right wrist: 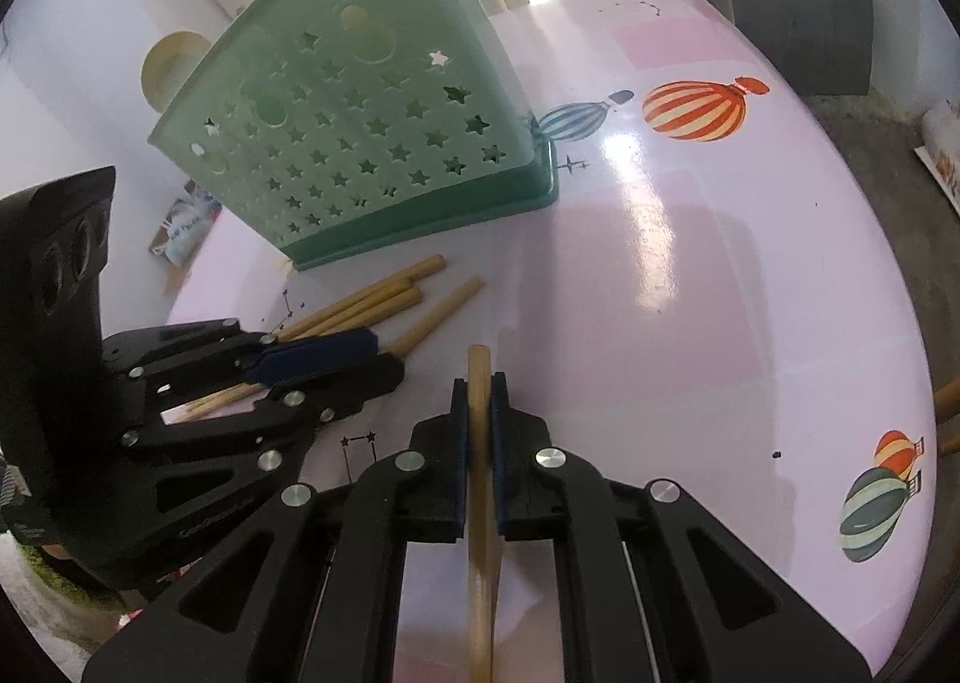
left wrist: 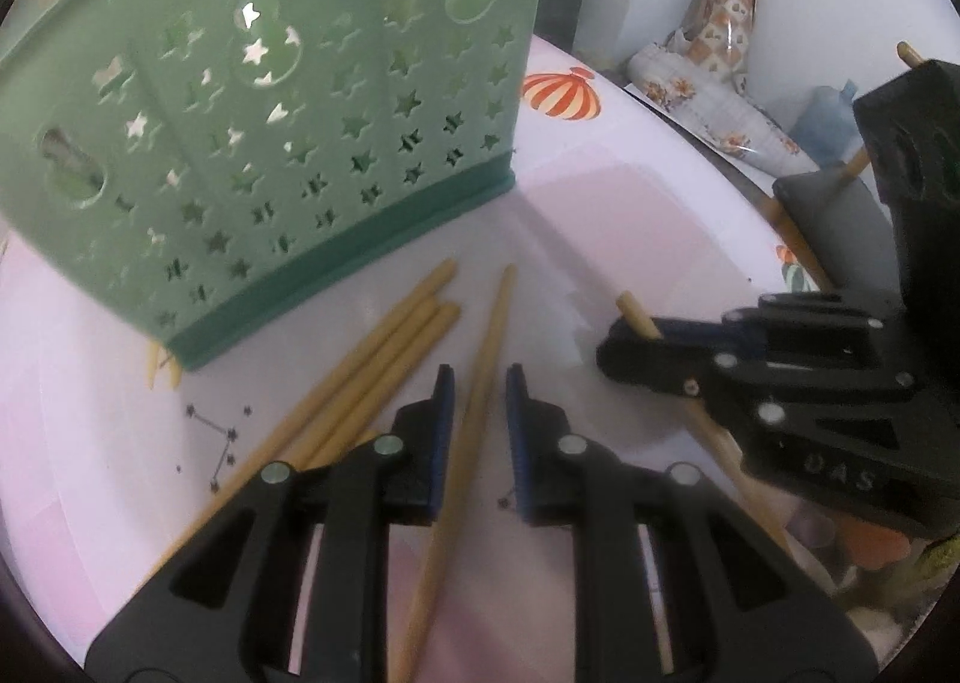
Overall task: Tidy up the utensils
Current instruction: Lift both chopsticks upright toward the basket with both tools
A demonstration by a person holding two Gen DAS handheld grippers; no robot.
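Right wrist: right claw [right wrist: 479,401] pinches a light, stiff, slippery chopstick [right wrist: 479,377] near its end; left claw [left wrist: 477,383] narrow, straddling another chopstick [left wrist: 489,347] mid-shaft without gripping.

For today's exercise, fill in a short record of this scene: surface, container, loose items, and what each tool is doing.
surface: pink table printed with balloons
container: green star-punched basket, standing on the table
loose items: three wooden chopsticks side by side before the basket
left tool: pads astride a single chopstick, not visibly pressing it
right tool: shut on its own chopstick
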